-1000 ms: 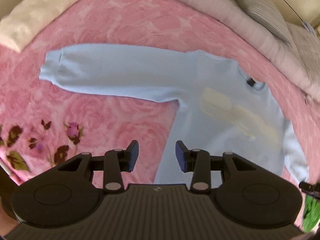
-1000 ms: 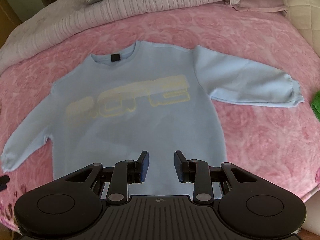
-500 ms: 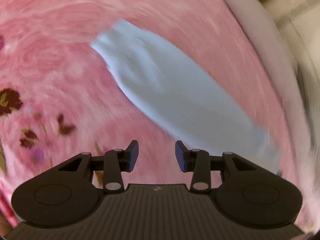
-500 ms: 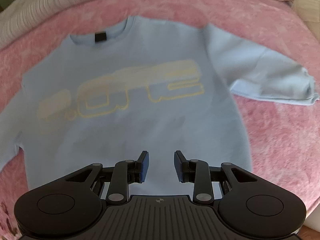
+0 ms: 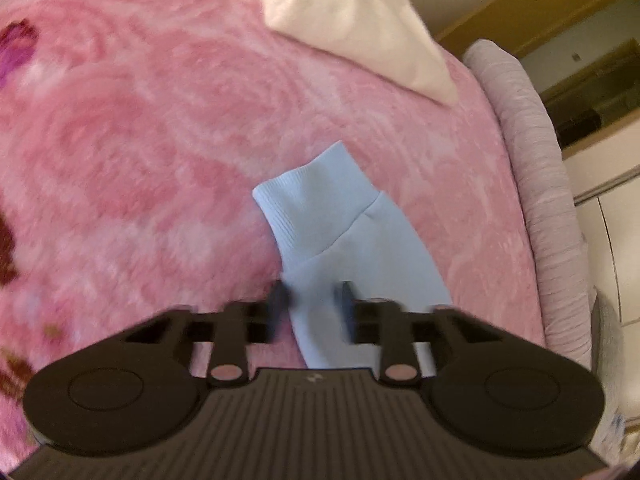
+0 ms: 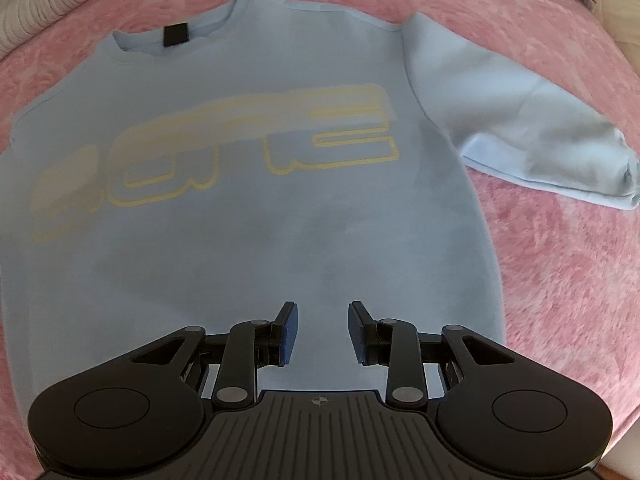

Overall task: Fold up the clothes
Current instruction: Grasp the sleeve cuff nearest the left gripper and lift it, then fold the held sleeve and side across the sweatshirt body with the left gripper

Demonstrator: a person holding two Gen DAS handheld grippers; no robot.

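Your sweatshirt (image 6: pixel 248 184) is lying face up and flat on the pink blanket (image 6: pixel 560 280), collar away from you and the yellow print showing, which is a good starting layout since both sleeves are out to the sides where you can fold them in. Your left gripper (image 5: pixel 312 300) is right down at the sleeve (image 5: pixel 360 272), just behind the ribbed cuff (image 5: pixel 316 208), with the jaws apart and one finger on either side of the fabric. It's blurry there, so I can't tell if the pads are actually touching cloth, but nothing looks pinched. My guess is you're lining up to grab that sleeve end so you can carry it across the body. Going in near the cuff makes sense, the ribbing is thicker and should give you something to bite on. Your right gripper (image 6: pixel 322 332) has its jaws apart too, holding nothing, and hovers over the lower middle of the body, probably parked there to pin the shirt or wait its turn for the other sleeve (image 6: pixel 520 136), which looks a bit rumpled at the end. There's a cream cloth (image 5: pixel 352 28) past the cuff, well apart, so it shouldn't get in your way. Watch you don't scoop up the fluffy blanket along with the sleeve.
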